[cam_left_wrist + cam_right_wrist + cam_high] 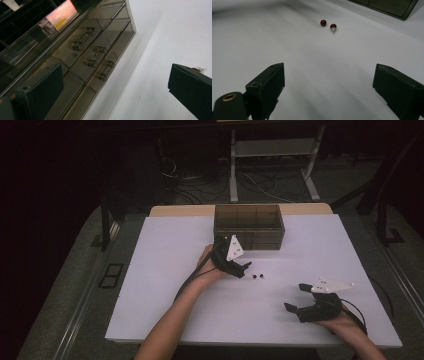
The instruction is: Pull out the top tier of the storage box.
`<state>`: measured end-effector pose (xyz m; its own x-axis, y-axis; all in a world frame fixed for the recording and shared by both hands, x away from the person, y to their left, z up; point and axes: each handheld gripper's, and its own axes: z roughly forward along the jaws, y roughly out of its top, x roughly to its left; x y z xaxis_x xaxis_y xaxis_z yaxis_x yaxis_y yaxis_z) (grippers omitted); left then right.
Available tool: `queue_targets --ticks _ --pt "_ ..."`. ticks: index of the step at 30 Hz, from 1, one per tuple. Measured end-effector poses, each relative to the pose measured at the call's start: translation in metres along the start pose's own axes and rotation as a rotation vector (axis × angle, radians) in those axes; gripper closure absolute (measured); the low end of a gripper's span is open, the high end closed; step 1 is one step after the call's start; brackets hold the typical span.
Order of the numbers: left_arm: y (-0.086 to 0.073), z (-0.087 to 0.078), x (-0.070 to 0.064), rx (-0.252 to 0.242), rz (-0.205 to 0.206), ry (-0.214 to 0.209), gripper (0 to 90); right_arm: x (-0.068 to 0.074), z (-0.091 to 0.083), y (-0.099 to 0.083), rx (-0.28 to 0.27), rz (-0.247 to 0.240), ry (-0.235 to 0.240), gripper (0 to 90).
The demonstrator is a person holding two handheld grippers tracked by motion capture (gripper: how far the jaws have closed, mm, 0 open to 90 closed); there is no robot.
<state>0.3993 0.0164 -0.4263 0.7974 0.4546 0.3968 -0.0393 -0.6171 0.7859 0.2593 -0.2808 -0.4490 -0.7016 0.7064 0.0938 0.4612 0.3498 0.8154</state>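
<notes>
Two small red ball earrings (258, 276) lie side by side on the white table (165, 285), one (323, 23) just left of the other (333, 26), which has a clear back. My left gripper (244, 270) is open just left of them and in front of the smoky clear drawer box (249, 226). In the left gripper view the box's three handled drawers (93, 56) are shut, and one earring (198, 69) peeks past the right jaw. My right gripper (295, 297) rests open near the front right, facing the earrings from a distance, with nothing between its jaws.
The drawer box stands at the table's back middle; its corner (392, 7) shows at the top of the right gripper view. Beyond the table are a white desk frame (272, 155) and floor cables (210, 182). Bare white tabletop lies to the left and front.
</notes>
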Motion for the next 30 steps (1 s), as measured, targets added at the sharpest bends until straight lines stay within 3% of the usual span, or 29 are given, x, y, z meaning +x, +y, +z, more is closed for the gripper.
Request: queue_targets --ticks 15,16,30 --pt "0.000 0.000 -0.005 0.031 0.107 0.053 0.0 0.000 0.001 0.000 0.002 -0.002 0.000 9.9" --pt "0.000 0.001 -0.006 0.024 0.100 0.057 0.0 0.000 0.001 0.000 0.002 -0.003 0.001 9.9" --pt "0.000 0.002 -0.010 0.061 0.211 0.101 0.0 0.000 0.000 0.000 0.002 -0.002 0.001 9.9"
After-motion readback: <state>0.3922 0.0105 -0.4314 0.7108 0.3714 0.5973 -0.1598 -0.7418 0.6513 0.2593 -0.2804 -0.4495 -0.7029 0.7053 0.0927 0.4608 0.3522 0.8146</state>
